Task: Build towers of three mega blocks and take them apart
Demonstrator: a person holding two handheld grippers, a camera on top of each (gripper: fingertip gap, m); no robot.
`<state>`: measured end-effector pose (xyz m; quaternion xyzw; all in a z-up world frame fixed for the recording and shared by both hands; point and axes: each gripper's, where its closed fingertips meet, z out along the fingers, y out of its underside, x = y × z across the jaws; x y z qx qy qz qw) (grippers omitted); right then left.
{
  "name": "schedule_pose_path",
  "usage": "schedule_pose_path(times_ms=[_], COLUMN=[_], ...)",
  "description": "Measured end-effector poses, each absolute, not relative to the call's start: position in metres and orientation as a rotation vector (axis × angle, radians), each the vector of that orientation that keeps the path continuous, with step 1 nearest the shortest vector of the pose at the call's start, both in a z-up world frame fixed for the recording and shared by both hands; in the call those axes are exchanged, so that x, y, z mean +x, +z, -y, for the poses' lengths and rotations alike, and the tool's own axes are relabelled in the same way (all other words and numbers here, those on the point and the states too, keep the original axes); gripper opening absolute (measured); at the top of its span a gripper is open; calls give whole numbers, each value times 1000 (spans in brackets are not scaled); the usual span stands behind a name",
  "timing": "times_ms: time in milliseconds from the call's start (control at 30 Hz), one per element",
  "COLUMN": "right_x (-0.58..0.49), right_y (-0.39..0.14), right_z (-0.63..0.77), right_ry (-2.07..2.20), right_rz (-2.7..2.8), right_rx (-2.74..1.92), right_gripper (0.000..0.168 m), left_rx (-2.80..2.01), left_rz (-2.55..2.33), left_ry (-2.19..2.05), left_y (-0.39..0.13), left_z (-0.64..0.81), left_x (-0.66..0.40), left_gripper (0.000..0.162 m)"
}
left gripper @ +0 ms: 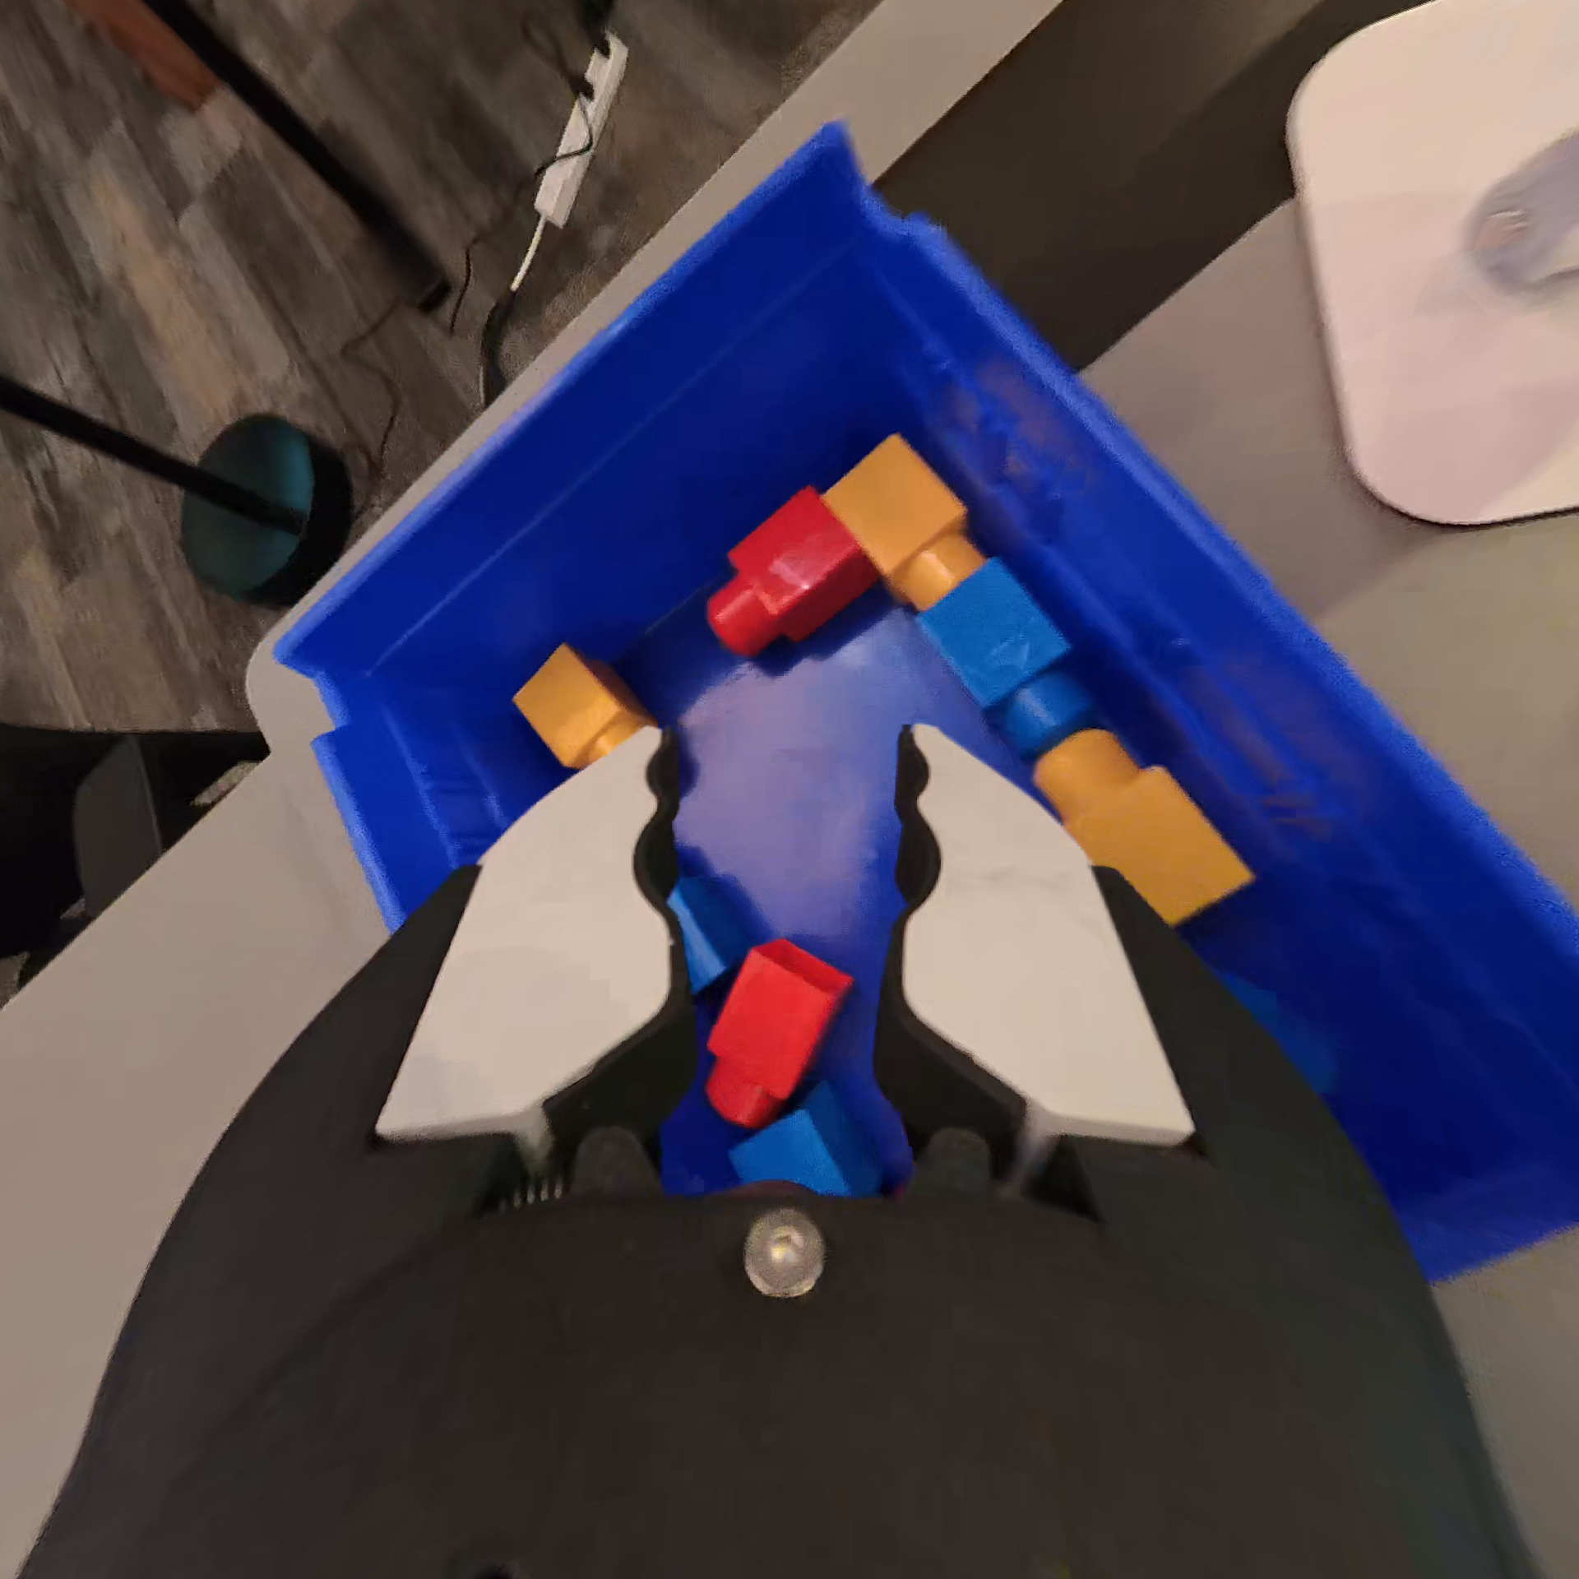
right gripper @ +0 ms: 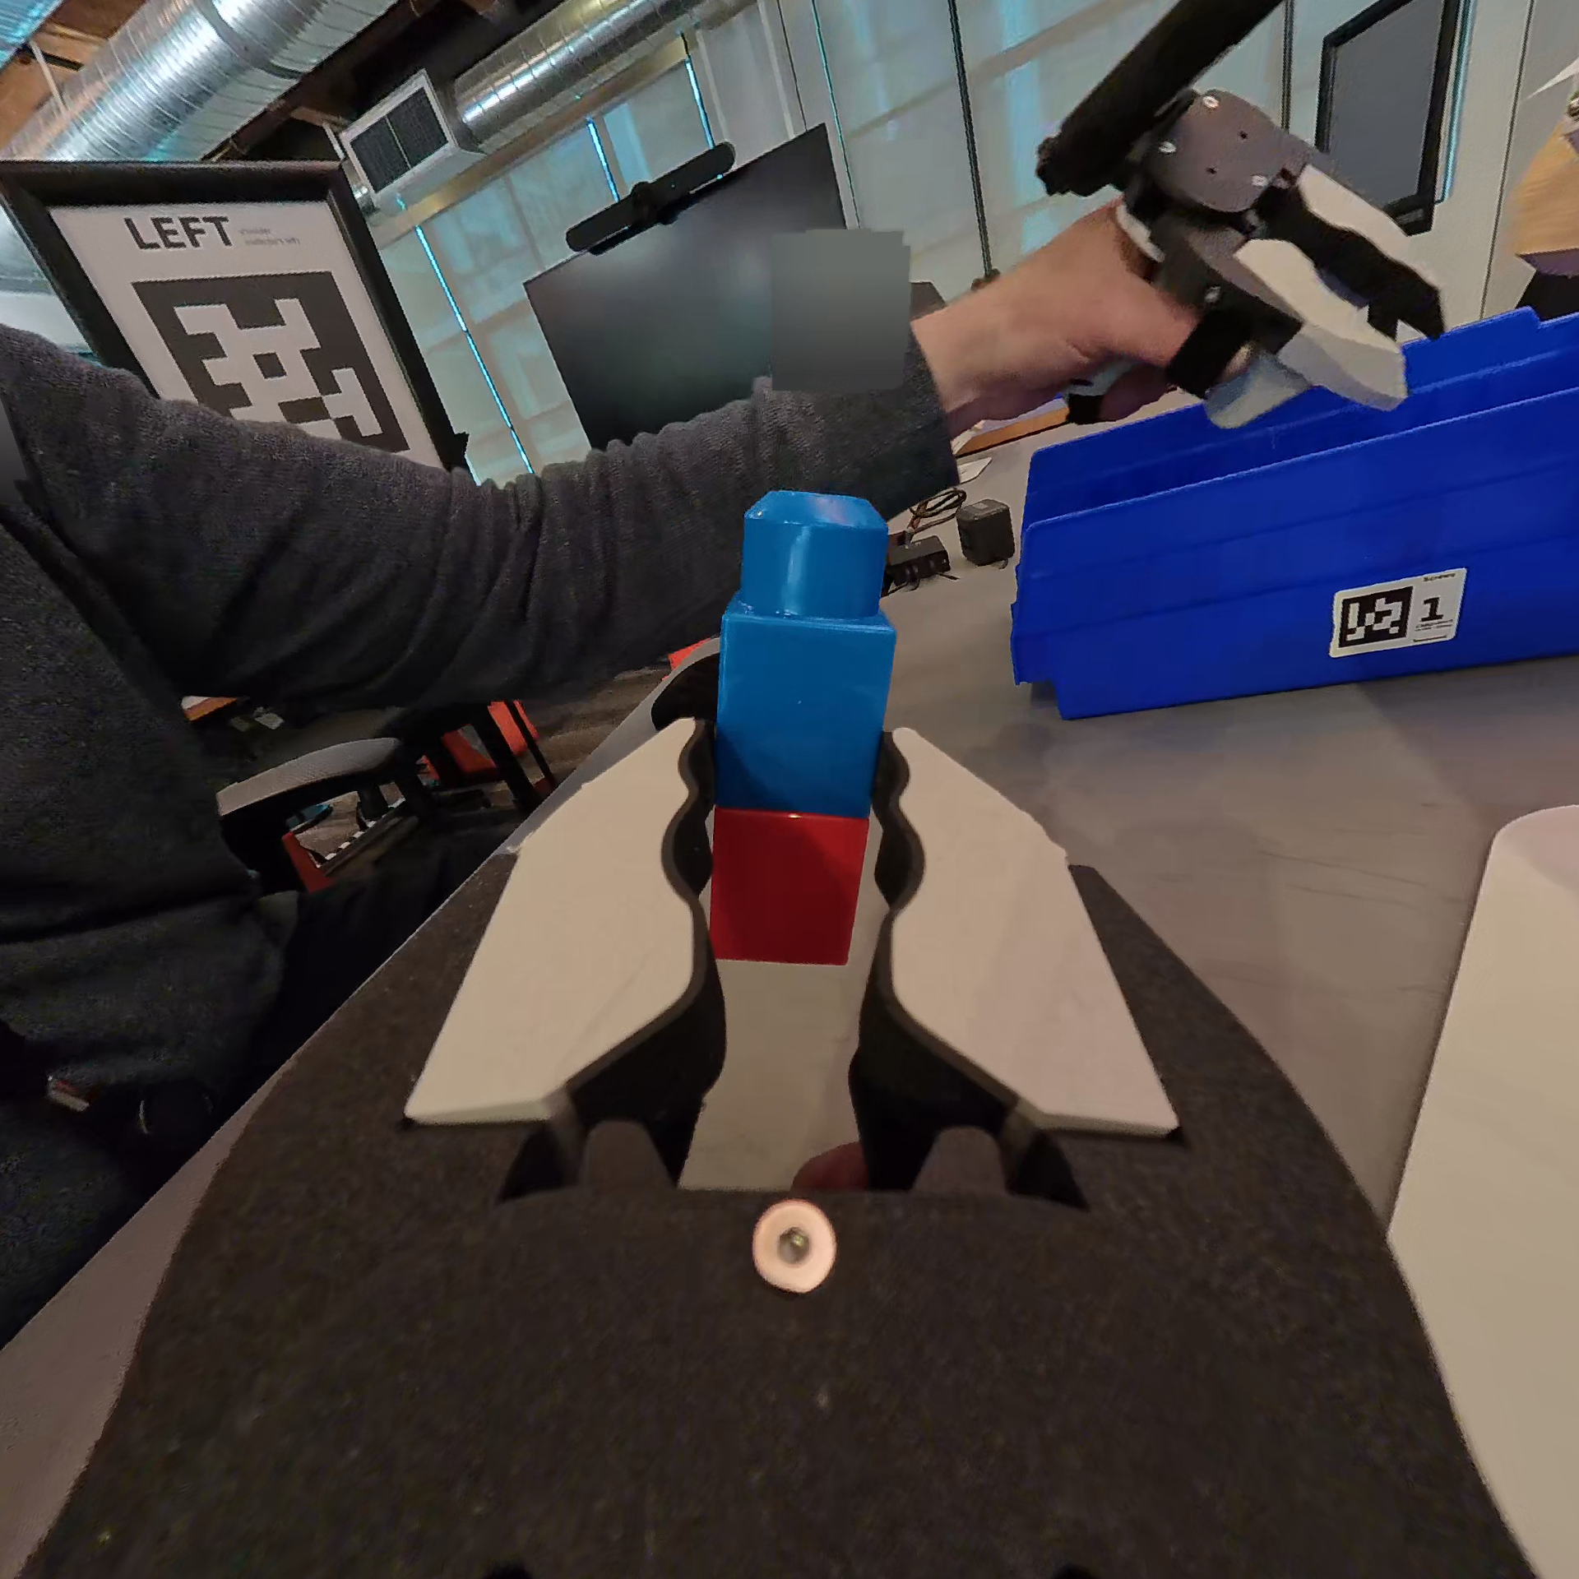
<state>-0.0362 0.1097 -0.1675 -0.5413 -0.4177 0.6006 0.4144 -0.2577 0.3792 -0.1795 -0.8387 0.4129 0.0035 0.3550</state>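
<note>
In the left wrist view my left gripper [left gripper: 790, 743] is open and empty, hovering over a blue bin [left gripper: 769, 342]. In the bin lie loose mega blocks: a red one [left gripper: 795, 572], orange ones [left gripper: 897, 513] [left gripper: 581, 701] [left gripper: 1145, 837], a blue one [left gripper: 995, 632], and between my fingers another red one [left gripper: 769, 1025] and a blue one [left gripper: 803, 1149]. In the right wrist view my right gripper [right gripper: 795, 739] is shut on an upright two-block tower, a blue block [right gripper: 803, 709] on a red block [right gripper: 786, 889], at the table's near edge.
The bin [right gripper: 1239, 530] stands at the back right of the grey table [right gripper: 1153, 812], with the left gripper [right gripper: 1316, 376] above its rim. A person's sleeved arm [right gripper: 384, 581] crosses behind the tower. A white rounded object [right gripper: 1504, 1153] lies at the right, also in the left wrist view [left gripper: 1435, 299]. My hands' fingertips stand some 35 cm from each other.
</note>
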Motion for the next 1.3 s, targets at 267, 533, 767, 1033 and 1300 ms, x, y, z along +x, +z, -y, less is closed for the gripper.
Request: schedule_pose_path(times_ms=[267, 533, 767, 1033, 1300], right_x=[-36, -36, -36, -37, -38], right_y=[-168, -167, -167, -168, -169], right_z=[-109, -110, -110, -109, -108], right_ry=[1509, 1510, 1511, 1511, 1500], right_rz=[1052, 1049, 1048, 1056, 1070], right_rx=[-1359, -1358, -1356, -1359, -1360], right_gripper=[35, 35, 35, 35, 35], left_rx=[-2390, -2562, -2619, -2825, -3042], left_rz=[-775, -581, -681, -1278, -1633], left_ry=[263, 244, 260, 317, 380], left_y=[-234, -275, -274, -237, -235], left_z=[-432, -450, -440, -338, -275], left_x=[-308, -311, -308, -310, -312], left_gripper=[44, 36, 29, 29, 29])
